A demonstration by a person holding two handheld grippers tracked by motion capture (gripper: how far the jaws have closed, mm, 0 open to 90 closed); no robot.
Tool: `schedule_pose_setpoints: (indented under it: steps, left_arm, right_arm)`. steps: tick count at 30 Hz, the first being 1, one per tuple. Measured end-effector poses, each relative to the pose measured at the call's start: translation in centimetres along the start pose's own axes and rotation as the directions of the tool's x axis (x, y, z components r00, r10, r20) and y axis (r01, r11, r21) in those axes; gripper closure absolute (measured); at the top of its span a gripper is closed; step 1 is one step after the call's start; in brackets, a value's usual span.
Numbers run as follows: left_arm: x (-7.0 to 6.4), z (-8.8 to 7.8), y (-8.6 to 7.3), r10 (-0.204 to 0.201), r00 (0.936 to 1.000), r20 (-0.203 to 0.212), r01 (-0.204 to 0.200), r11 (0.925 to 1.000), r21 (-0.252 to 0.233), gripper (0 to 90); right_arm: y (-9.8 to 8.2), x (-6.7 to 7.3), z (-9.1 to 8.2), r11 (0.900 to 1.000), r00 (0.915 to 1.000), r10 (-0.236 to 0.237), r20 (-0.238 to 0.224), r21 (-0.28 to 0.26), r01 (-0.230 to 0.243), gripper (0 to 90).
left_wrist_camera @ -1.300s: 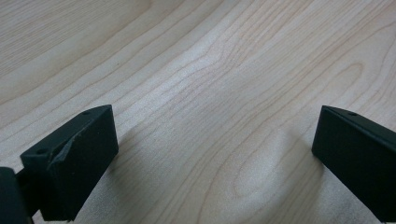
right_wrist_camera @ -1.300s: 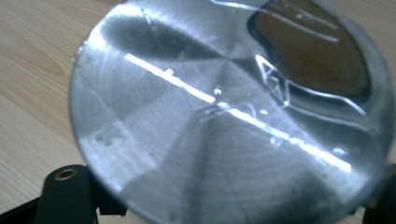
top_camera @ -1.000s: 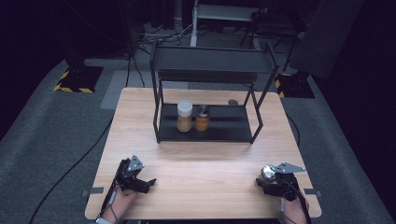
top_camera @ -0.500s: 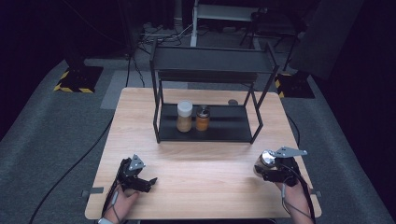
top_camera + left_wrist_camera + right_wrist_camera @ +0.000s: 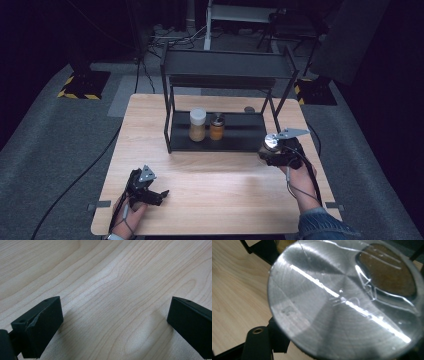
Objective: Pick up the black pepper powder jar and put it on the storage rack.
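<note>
My right gripper [image 5: 268, 153] is shut on a small jar with a shiny silver lid [image 5: 271, 142] and holds it above the table, just right of the black rack's [image 5: 170, 135] lower shelf. In the right gripper view the brushed metal lid [image 5: 342, 302] is very close, with one black jaw below it at the left. My left gripper [image 5: 155, 194] rests near the table's front left. Its jaws stand wide open over bare wood [image 5: 112, 290], with nothing between them.
Two jars stand on the rack's lower shelf: a white-lidded one [image 5: 197, 125] and a smaller dark-lidded one [image 5: 217, 127]. The upper shelf [image 5: 227, 64] overhangs them. A small round object [image 5: 249, 109] lies behind the rack. The rack's right post [image 5: 277, 107] is close to my right gripper.
My right gripper has lifted and travelled away from the front edge toward the rack's right end, carrying the silver-lidded jar. The left gripper has stayed where it was.
</note>
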State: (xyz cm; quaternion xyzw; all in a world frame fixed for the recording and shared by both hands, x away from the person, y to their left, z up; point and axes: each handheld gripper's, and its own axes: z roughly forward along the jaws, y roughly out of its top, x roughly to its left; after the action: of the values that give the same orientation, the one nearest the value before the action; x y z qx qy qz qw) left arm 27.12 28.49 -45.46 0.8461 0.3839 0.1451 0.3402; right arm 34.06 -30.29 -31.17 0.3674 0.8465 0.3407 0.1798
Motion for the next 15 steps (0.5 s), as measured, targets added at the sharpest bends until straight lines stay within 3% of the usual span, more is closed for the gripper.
schedule_pose_setpoints:
  steps: [15]
  left_arm:
    - [-0.1, 0.0, 0.0, 0.005, 1.0000, 0.004, -0.005, 1.0000, 0.000, 0.0]
  right_arm:
    - [5.5, -1.0, 6.7, 0.999, 0.9990, -0.041, -0.017, 0.031, 0.042, 30.0]
